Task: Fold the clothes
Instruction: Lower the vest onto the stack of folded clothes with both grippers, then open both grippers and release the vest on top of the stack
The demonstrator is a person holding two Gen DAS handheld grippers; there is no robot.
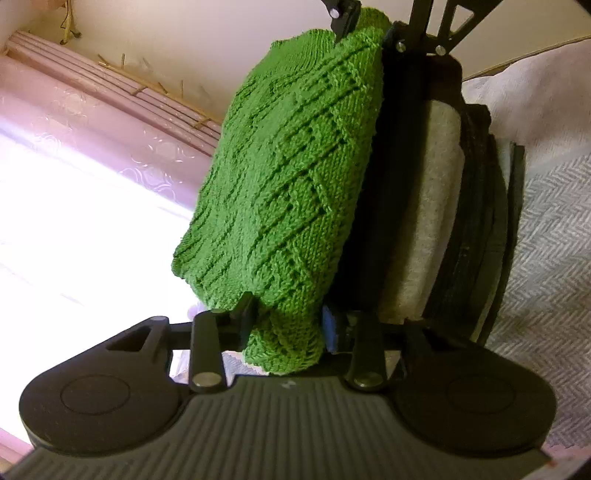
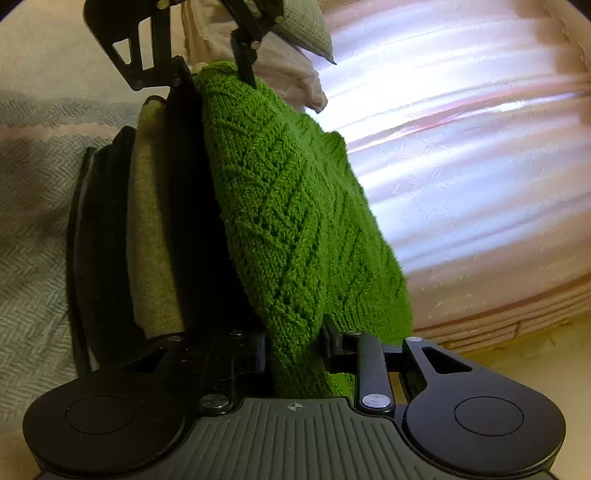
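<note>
A folded green knitted sweater (image 1: 288, 184) fills the middle of the left wrist view. My left gripper (image 1: 286, 323) is shut on its near edge. My right gripper (image 1: 365, 33) grips the far edge at the top. In the right wrist view the same green sweater (image 2: 295, 221) runs away from my right gripper (image 2: 293, 349), which is shut on its near edge, and my left gripper (image 2: 218, 70) pinches the far end. The sweater rests against a stack of folded clothes (image 1: 436, 206), with black and cream layers (image 2: 151, 221).
The stack lies on a grey herringbone bedspread (image 1: 554, 258) (image 2: 33, 221). Pink patterned curtains (image 1: 92, 110) (image 2: 461, 166) hang over a bright window behind the sweater. A grey pillow (image 2: 306, 33) and pale bedding sit near the far end.
</note>
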